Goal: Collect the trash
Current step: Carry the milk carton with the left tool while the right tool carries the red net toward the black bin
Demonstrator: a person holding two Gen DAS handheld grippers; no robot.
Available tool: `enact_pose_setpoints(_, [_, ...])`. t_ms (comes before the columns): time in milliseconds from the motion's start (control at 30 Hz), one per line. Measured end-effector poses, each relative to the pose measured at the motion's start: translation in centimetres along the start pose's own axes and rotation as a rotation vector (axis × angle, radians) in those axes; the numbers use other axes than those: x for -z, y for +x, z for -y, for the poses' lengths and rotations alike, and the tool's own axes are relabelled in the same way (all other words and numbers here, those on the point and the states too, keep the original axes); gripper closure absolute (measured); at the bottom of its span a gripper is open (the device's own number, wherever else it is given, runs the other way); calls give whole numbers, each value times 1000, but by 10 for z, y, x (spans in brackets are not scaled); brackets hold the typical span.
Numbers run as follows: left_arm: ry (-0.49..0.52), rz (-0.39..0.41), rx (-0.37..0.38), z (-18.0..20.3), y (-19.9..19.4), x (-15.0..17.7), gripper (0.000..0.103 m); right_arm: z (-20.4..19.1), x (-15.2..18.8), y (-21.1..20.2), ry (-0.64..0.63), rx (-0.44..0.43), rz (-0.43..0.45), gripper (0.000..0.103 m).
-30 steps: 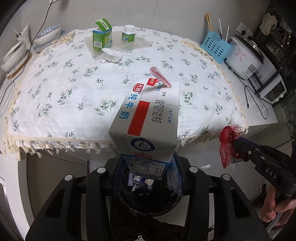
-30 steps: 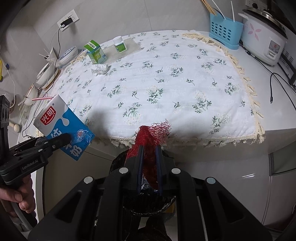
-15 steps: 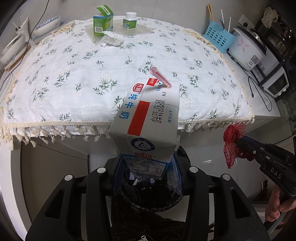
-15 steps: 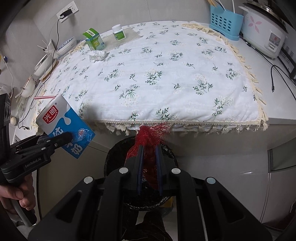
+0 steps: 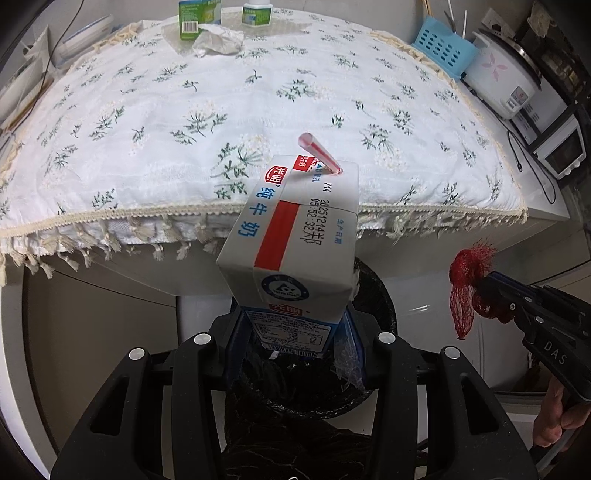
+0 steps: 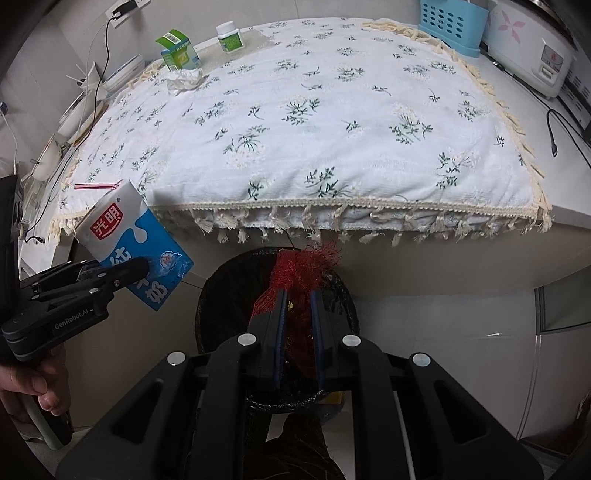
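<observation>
My left gripper [image 5: 291, 325] is shut on a blue and white milk carton [image 5: 295, 243] with a pink straw [image 5: 319, 153], held over a black-lined bin [image 5: 373, 295] below the table's front edge. The carton also shows in the right wrist view [image 6: 129, 240]. My right gripper [image 6: 297, 295] is shut on a red mesh net [image 6: 299, 273] and holds it above the bin [image 6: 221, 295]. The net shows at the right of the left wrist view [image 5: 467, 288]. A crumpled tissue [image 6: 183, 81], a green box [image 6: 177, 53] and a small white bottle [image 6: 229, 37] stay at the table's far left.
A floral tablecloth [image 6: 314, 118] with a fringe covers the table. A blue basket [image 6: 450, 22] and a rice cooker [image 6: 535, 48] stand at the far right, with a black cable [image 6: 554, 125] beside them. Bowls and cables lie along the left wall [image 6: 85, 103].
Both grippers have drawn back and down from the table, so the bin now sits under them. The carton and the red net stay gripped.
</observation>
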State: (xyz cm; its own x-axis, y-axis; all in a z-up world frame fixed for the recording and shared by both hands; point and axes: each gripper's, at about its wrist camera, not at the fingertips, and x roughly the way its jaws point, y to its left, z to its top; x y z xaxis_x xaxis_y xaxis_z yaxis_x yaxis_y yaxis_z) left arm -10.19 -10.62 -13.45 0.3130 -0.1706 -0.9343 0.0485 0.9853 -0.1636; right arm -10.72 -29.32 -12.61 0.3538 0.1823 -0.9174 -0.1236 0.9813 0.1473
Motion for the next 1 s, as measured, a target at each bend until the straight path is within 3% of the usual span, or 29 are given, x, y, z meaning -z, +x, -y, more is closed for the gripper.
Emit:
enact_pose_setpoints(400, [29,-35,-3,11,39,9,59,10,13,28,23,8,-44,91])
enact_pose_setpoints(1000, [86,-99,5,39,96,18,59,33,34,33,81,43,-71,91])
